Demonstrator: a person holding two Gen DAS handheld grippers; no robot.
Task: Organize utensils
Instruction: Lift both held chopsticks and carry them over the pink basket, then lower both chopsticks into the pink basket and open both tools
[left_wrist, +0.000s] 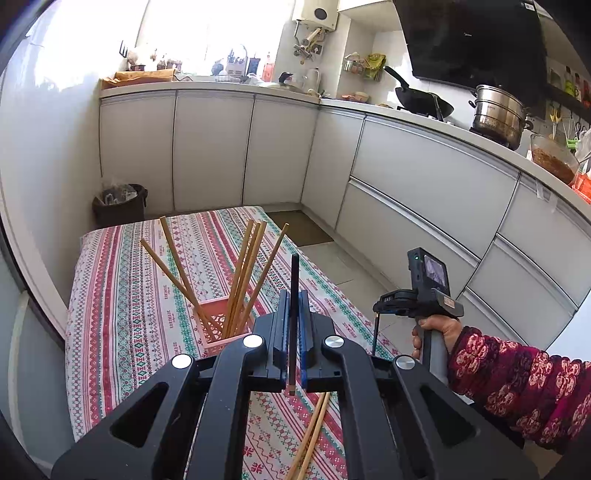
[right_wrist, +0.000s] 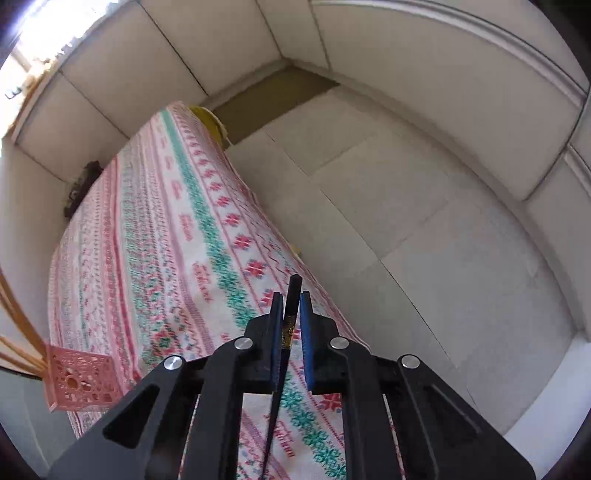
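Note:
My left gripper (left_wrist: 294, 295) is shut on a black chopstick (left_wrist: 294, 273) that stands upright between the blue pads, just right of a pink lattice holder (left_wrist: 221, 325). The holder holds several wooden chopsticks (left_wrist: 243, 273) that fan upward. My right gripper (right_wrist: 291, 299) is shut on a second black chopstick (right_wrist: 290, 314) over the table's right edge. The holder also shows at the left of the right wrist view (right_wrist: 79, 380). The right gripper is seen from outside in the left wrist view (left_wrist: 417, 306), held in a hand to the right of the table.
Two wooden chopsticks (left_wrist: 314, 435) lie on the patterned tablecloth (left_wrist: 122, 295) under my left gripper. White kitchen cabinets (left_wrist: 424, 192) surround the table. A dark bin (left_wrist: 120, 205) stands in the far corner. Tiled floor (right_wrist: 424, 221) lies to the right.

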